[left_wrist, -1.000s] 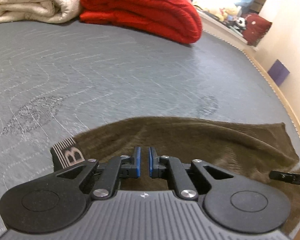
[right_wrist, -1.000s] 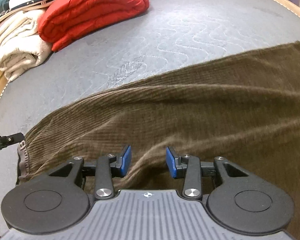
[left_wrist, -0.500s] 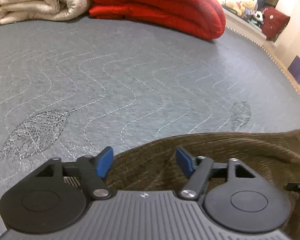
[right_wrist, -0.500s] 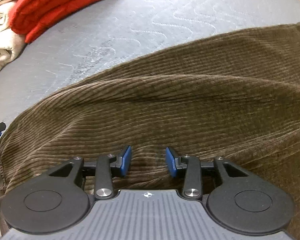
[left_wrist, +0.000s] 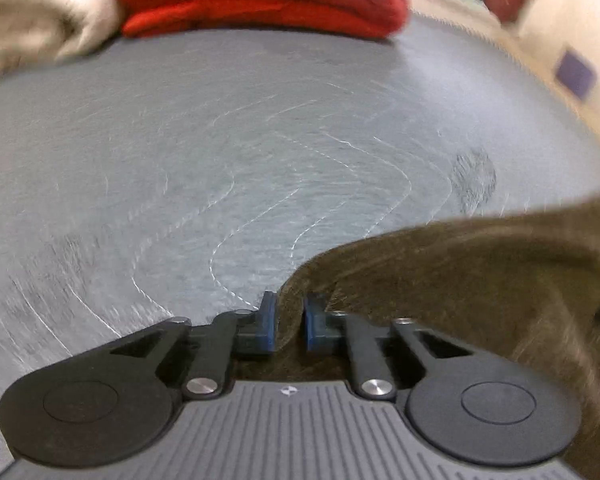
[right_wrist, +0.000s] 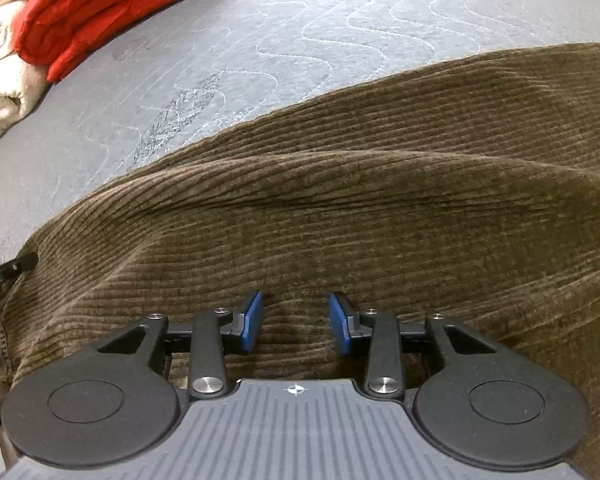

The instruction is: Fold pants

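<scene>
**A:** What did each wrist camera show that the other did not?

**B:** The left view, blurred, showed the left gripper (left_wrist: 290, 322) with its blue pads (left_wrist: 269, 322) nearly together, pinching an edge of the brown corduroy pants (left_wrist: 480, 280). Its jaws had just been closing, with that cloth between them. Most of that view was bare grey quilted mattress (left_wrist: 220, 140). The right view was sharp and showed the pants (right_wrist: 360, 200) spread wide across the mattress (right_wrist: 340, 20), ribs running crosswise.

**A:** And the right gripper?

**B:** The right gripper (right_wrist: 296, 322) pointed steeply down over the cloth, jaws partly spread. I could not tell whether its pads pressed the fabric.

**A:** Anything behind?

**B:** A folded red blanket (right_wrist: 100, 8) beside a cream blanket (right_wrist: 4, 96) at the mattress's far end.
</scene>
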Motion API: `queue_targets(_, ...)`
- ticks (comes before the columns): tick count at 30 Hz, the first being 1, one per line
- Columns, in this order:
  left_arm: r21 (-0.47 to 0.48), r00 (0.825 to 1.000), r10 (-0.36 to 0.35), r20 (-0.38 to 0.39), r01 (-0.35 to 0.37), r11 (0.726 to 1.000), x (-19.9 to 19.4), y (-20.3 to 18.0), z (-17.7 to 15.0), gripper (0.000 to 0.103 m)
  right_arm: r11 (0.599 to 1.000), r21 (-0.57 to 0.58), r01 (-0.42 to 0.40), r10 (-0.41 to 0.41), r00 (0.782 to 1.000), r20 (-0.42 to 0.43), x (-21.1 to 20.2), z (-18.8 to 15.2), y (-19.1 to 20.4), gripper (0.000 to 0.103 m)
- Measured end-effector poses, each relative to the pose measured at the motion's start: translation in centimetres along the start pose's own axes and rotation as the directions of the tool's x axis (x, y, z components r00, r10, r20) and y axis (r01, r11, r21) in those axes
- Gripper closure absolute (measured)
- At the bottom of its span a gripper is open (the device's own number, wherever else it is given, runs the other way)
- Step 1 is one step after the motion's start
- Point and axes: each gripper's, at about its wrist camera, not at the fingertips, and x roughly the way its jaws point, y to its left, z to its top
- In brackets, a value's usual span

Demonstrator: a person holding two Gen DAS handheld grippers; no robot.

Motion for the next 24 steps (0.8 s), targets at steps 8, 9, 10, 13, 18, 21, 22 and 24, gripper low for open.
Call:
queue_targets(8,0.174,0.991,-0.093,0.094,0.076,0.982,-8.9,-2.3,0.1,0.094,0.996,0.087,-0.023,0.023,1.000,0.005,-1.4,-0.1,-1.0,0.064)
queue_targets(9,0.198,0.987,-0.121,0.103,0.099,0.975,-10.4,-2.6,-0.4,0.094,0.994,0.101,-0.031,0.029,0.999,0.017,-2.0,-0.2,-1.1,0.064)
queue_targets(10,0.226,0.982,-0.157,0.109,0.129,0.966,-11.9,-3.0,-1.1,0.094,0.992,0.120,-0.043,0.038,0.999,0.038,-2.8,-0.2,-1.3,0.064)
queue_targets(13,0.304,0.959,-0.265,0.096,0.225,0.926,-15.7,-4.0,-4.2,0.094,0.981,0.173,-0.083,0.066,0.992,0.105,-5.0,-1.0,-2.0,0.064)
queue_targets(18,0.427,0.912,-0.403,-0.074,0.394,0.814,-19.4,-5.4,-11.8,0.096,0.933,0.320,-0.166,0.105,0.975,0.198,-8.3,-3.7,-3.8,0.063)
queue_targets(21,0.468,0.888,-0.419,-0.191,0.457,0.756,-19.8,-6.3,-15.9,0.096,0.914,0.370,-0.170,0.083,0.968,0.238,-9.5,-5.9,-4.5,0.062)
queue_targets(22,0.478,0.892,-0.405,-0.201,0.450,0.754,-19.9,-6.6,-16.7,0.095,0.907,0.383,-0.172,0.079,0.966,0.247,-9.8,-6.7,-4.7,0.062)
queue_targets(24,0.477,0.888,-0.418,-0.191,0.457,0.751,-20.4,-6.7,-17.1,0.094,0.897,0.410,-0.168,0.067,0.966,0.250,-9.9,-7.9,-5.1,0.062)
